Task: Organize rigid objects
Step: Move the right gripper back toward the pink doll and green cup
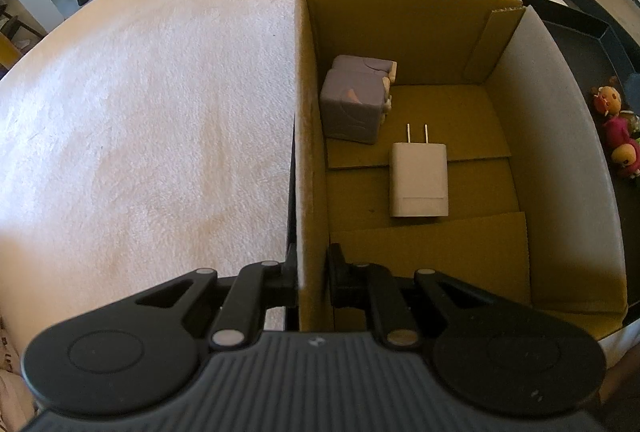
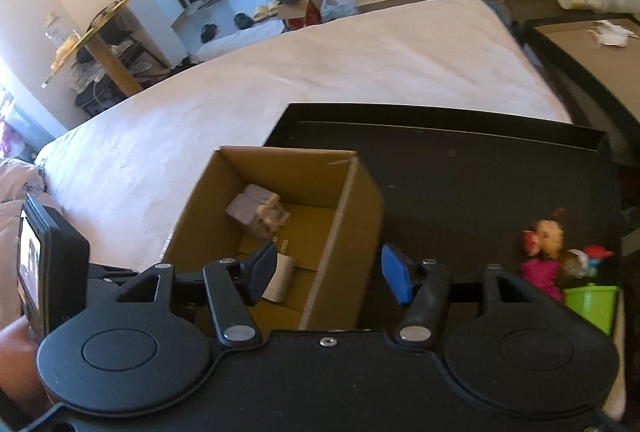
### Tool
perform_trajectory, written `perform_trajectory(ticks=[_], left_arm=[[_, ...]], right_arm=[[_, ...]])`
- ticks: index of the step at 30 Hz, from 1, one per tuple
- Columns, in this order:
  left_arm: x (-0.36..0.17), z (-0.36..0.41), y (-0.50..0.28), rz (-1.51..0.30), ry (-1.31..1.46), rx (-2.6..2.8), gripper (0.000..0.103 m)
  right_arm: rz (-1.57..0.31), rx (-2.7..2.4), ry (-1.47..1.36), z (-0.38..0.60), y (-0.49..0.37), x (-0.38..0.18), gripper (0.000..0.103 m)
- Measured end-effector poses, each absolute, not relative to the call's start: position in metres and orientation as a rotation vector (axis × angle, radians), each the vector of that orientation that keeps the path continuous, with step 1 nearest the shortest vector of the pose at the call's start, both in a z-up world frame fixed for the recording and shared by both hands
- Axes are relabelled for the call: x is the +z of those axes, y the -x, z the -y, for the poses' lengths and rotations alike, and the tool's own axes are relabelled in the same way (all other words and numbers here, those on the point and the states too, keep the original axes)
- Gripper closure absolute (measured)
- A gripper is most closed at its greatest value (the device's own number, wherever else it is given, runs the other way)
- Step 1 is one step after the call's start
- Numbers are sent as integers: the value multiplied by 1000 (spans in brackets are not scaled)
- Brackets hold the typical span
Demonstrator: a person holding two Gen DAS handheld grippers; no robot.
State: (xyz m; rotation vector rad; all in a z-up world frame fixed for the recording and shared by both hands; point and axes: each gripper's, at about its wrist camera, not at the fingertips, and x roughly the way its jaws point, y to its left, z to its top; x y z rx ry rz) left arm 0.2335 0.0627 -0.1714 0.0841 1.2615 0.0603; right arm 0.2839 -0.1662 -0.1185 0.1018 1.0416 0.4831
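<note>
Cardboard box [image 1: 420, 44] stands open on a black tray [image 2: 460, 176] laid on the pale bed cover [image 1: 160, 112]. Box contents: two grey cube-shaped items [image 1: 352, 108] stacked against the far left corner, and one white plug charger [image 1: 418, 180] lying flat mid-floor, prongs toward the far wall. Left gripper [image 1: 314, 272] is pinched onto the box's near left wall. Right gripper [image 2: 328, 276] stands spread and empty, straddling the box's right wall. Small toy figures [image 2: 548, 244] and a green container [image 2: 592, 304] rest on the tray, right of the box.
</note>
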Motion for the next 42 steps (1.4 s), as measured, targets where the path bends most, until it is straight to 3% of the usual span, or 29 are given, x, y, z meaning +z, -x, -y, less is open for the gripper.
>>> perform_trajectory(ticks=[42], left_arm=[[-174,-55,-234,-1290,-127,106,89]], right_arm=[[-1070,223,-245,286,-276,-158,44]])
